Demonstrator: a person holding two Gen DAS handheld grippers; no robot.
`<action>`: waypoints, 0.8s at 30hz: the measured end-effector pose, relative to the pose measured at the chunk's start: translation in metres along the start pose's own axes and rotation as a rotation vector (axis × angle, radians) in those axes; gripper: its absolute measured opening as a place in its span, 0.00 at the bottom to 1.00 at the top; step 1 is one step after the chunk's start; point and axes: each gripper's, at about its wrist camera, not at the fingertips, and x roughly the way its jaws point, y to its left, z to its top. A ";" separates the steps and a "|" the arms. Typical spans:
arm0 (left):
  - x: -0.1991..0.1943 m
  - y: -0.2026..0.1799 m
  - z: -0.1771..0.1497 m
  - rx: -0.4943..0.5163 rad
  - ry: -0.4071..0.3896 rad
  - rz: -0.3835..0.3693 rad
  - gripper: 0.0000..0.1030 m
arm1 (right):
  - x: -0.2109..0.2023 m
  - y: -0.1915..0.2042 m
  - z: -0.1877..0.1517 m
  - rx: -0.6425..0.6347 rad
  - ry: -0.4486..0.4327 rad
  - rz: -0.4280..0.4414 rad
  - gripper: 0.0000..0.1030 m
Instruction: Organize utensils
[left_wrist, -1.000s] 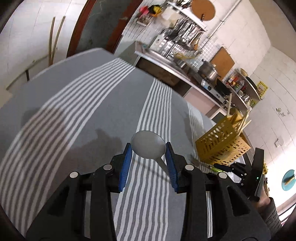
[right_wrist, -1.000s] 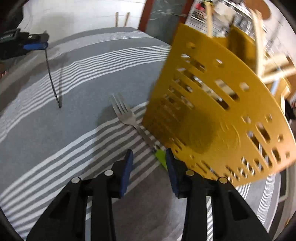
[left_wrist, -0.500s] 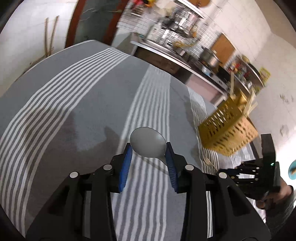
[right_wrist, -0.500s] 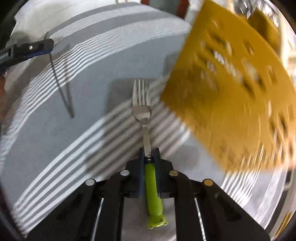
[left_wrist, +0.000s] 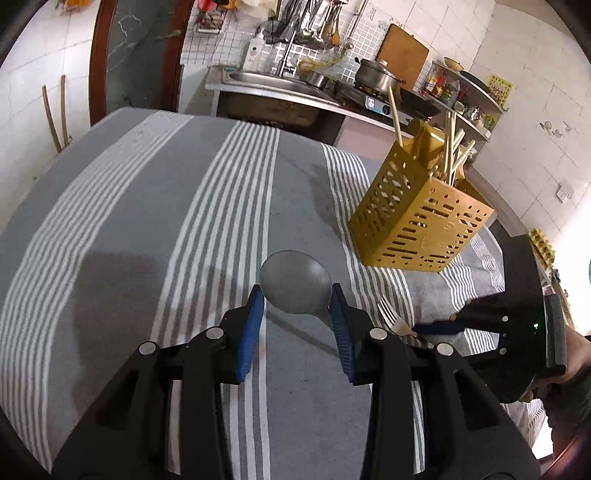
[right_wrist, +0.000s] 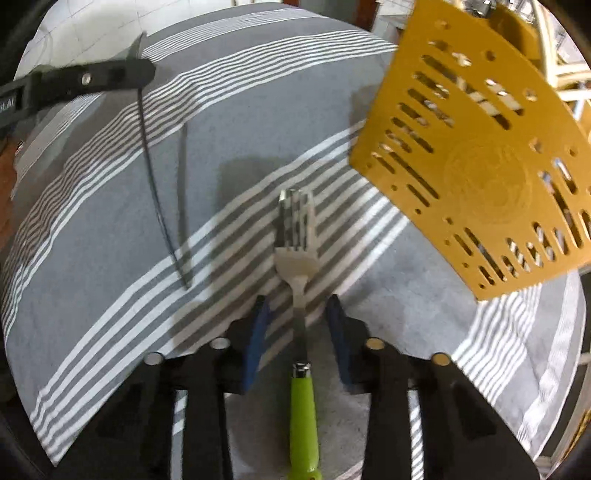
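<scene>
My left gripper is shut on a steel spoon, clamping the sides of its bowl; the handle hangs down toward the cloth. In the right wrist view the spoon shows edge-on as a thin dark line held above the table. A fork with a green handle lies on the striped cloth, tines pointing away. My right gripper is open with its jaws on either side of the fork's neck, not touching it. The fork's tines also show in the left wrist view. A yellow slotted utensil caddy holding chopsticks stands beyond the fork.
The table is covered with a grey cloth with white stripes. The caddy fills the upper right of the right wrist view, close to the gripper. A kitchen counter with a sink and a pot lies behind the table.
My right gripper was shut on the fork's neck half a second ago and has now opened around it. My left gripper has swung toward the caddy, still holding the spoon.
</scene>
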 end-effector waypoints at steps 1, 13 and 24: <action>-0.006 -0.002 0.001 0.002 -0.012 -0.002 0.34 | -0.003 0.001 -0.005 0.003 -0.010 0.004 0.06; -0.049 -0.059 0.009 0.144 -0.136 0.022 0.34 | -0.101 -0.064 -0.090 0.313 -0.460 0.043 0.06; -0.067 -0.115 0.015 0.232 -0.192 0.005 0.34 | -0.176 -0.054 -0.110 0.378 -0.722 -0.076 0.06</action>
